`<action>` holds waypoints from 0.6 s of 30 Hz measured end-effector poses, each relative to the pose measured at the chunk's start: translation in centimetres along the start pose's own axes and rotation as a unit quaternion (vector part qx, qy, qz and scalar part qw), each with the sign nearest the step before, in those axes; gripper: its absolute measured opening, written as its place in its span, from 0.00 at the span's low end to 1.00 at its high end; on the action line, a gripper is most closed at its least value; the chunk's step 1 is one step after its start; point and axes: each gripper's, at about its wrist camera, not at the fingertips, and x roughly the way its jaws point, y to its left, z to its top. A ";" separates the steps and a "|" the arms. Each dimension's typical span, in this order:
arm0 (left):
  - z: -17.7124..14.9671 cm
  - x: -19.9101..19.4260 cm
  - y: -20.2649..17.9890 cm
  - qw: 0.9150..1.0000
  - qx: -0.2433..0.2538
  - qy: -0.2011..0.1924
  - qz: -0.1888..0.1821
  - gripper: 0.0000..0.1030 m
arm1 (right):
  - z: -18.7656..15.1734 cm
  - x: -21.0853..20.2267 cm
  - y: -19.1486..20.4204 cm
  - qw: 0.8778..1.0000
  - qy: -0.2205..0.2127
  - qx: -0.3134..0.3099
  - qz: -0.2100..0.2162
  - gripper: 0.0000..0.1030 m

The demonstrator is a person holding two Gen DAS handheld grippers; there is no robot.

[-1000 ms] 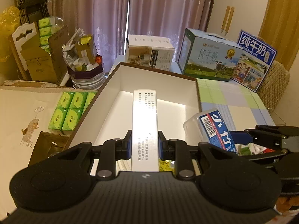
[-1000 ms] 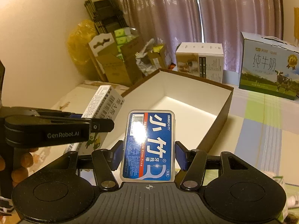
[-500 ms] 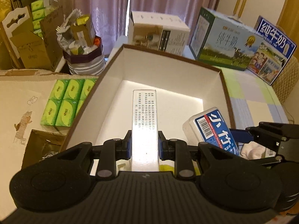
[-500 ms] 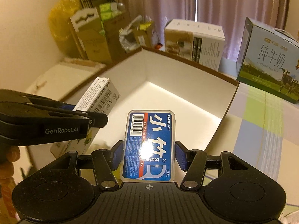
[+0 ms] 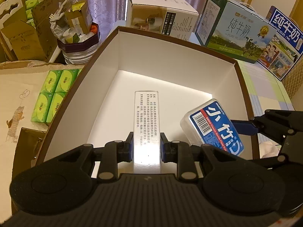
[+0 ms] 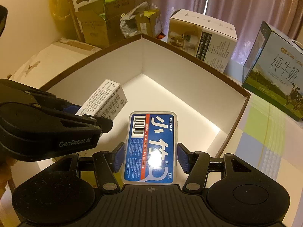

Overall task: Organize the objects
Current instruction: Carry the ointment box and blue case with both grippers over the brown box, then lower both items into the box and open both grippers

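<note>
A large open box [image 5: 176, 56], brown outside and white inside, lies below both grippers with a bare floor. My left gripper [image 5: 146, 144] is shut on a narrow white carton [image 5: 146, 121] printed with text, held tilted down over the box's near left part. In the right wrist view that carton [image 6: 108, 100] and the left gripper [image 6: 89, 116] show at the left. My right gripper [image 6: 151, 157] is shut on a clear floss-pick case with a blue label [image 6: 151, 143], held over the box's near right side. The same case [image 5: 214, 126] appears in the left wrist view.
Behind the box stand a white product box [image 5: 161, 20], a green milk carton case [image 5: 233, 30] and a blue milk case [image 5: 282, 43]. Left of it lie green tissue packs [image 5: 53, 94], a purple tin of rubbish [image 5: 77, 37] and cardboard boxes [image 5: 24, 37]. A checked tablecloth [image 6: 265, 141] lies on the right.
Both grippers have moved forward and down over the open box, each keeping its grip. The box now fills more of both views.
</note>
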 end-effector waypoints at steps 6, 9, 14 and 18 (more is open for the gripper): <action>0.2 0.5 -0.1 1.000 0.001 0.003 -0.002 0.21 | -0.2 0.5 -0.1 1.000 0.007 -0.003 -0.015 0.54; 0.2 0.7 -0.2 1.000 0.000 0.006 -0.003 0.21 | -0.3 0.3 -0.2 1.000 0.004 -0.006 -0.012 0.54; 0.2 1.0 -0.4 1.000 0.002 0.009 -0.004 0.21 | -0.3 0.3 -0.2 1.000 0.002 -0.006 -0.013 0.54; 0.4 1.2 -0.5 1.000 0.003 0.006 -0.006 0.21 | -0.2 0.1 -0.1 1.000 0.000 -0.006 -0.013 0.55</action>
